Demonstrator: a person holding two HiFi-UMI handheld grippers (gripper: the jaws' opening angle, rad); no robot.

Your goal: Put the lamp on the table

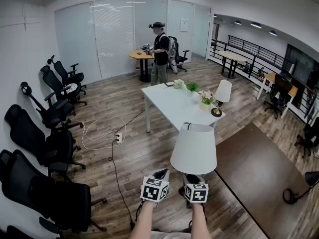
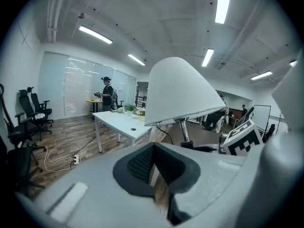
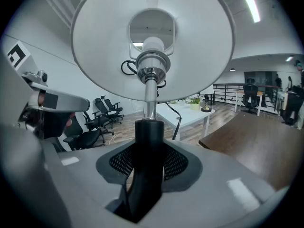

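Observation:
A lamp with a white shade (image 1: 194,148) hangs upright in the air in front of me, over the wood floor. My right gripper (image 1: 191,179) is shut on its black stem (image 3: 148,141), and the shade (image 3: 199,46) and bulb fill the right gripper view from below. My left gripper (image 1: 160,177) is just left of the lamp, apart from it. Its jaws (image 2: 154,172) stand nearly together with nothing between them, and the shade (image 2: 183,94) rises to their right. The white table (image 1: 172,107) stands a few steps ahead.
On the white table's far end stand a second lamp (image 1: 222,94) and potted plants (image 1: 205,99). A person (image 1: 160,54) stands beyond it. Black office chairs (image 1: 47,148) line the left wall. A power strip with cables (image 1: 118,137) lies on the floor. A dark brown table (image 1: 256,178) is at my right.

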